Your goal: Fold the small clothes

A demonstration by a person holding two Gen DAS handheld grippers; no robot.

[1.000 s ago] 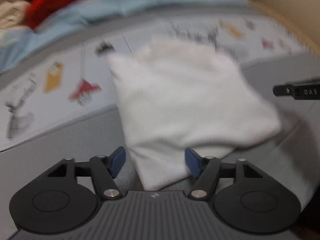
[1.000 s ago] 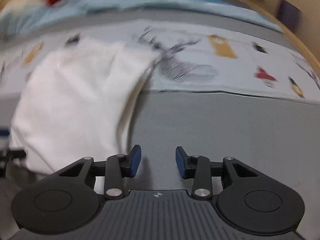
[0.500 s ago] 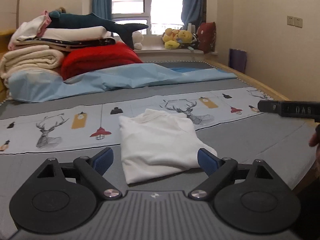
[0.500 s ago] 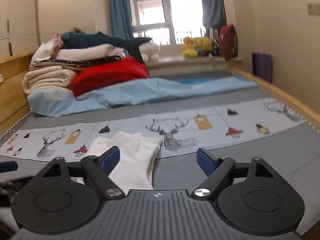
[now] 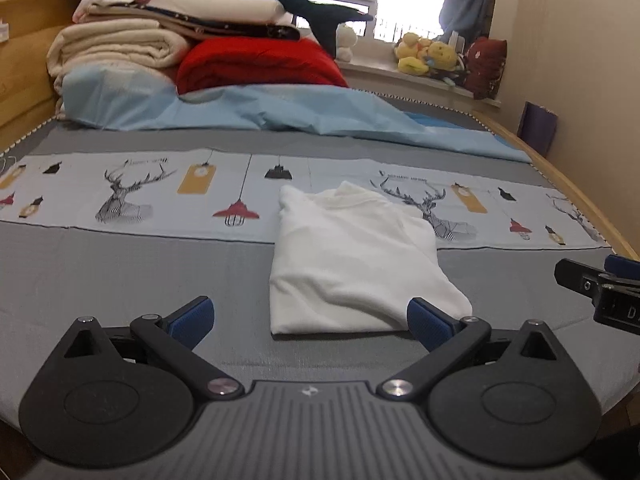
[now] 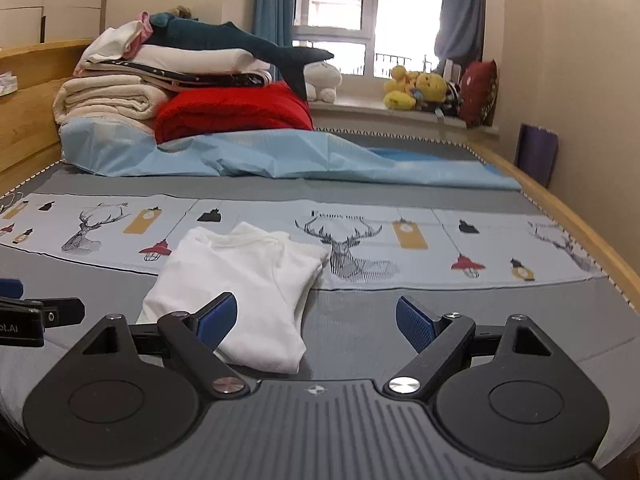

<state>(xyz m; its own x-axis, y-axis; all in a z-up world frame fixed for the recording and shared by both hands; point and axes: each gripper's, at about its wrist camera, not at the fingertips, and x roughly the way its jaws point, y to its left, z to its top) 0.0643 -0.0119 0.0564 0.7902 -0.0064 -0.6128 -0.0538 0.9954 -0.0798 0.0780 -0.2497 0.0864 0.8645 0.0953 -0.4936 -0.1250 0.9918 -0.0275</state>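
Against the blurred close view of a second ago, both cameras now sit farther back and higher, and the whole bed [image 5: 120, 280] is sharp, with its grey sheet and the printed deer strip running across. Far ahead of both grippers, at the head of the bed, sits a pile of folded blankets [image 5: 168, 40] with a light blue sheet [image 5: 280, 112] spread before it.

The white garment [image 5: 352, 264], which filled the left view earlier, now lies folded flat on the bed, just ahead of the left gripper [image 5: 310, 316] and slightly toward its right finger. In the right view the garment [image 6: 248, 280] lies ahead and left of the right gripper [image 6: 316, 318], partly behind its left finger. Its long axis runs away from the grippers, the collar end pointing toward the deer strip and the folded hem nearest them.

The left gripper's jaws have just been opening and stand wide with nothing between the pads. The right gripper's jaws have also just spread wide, and they too are empty.
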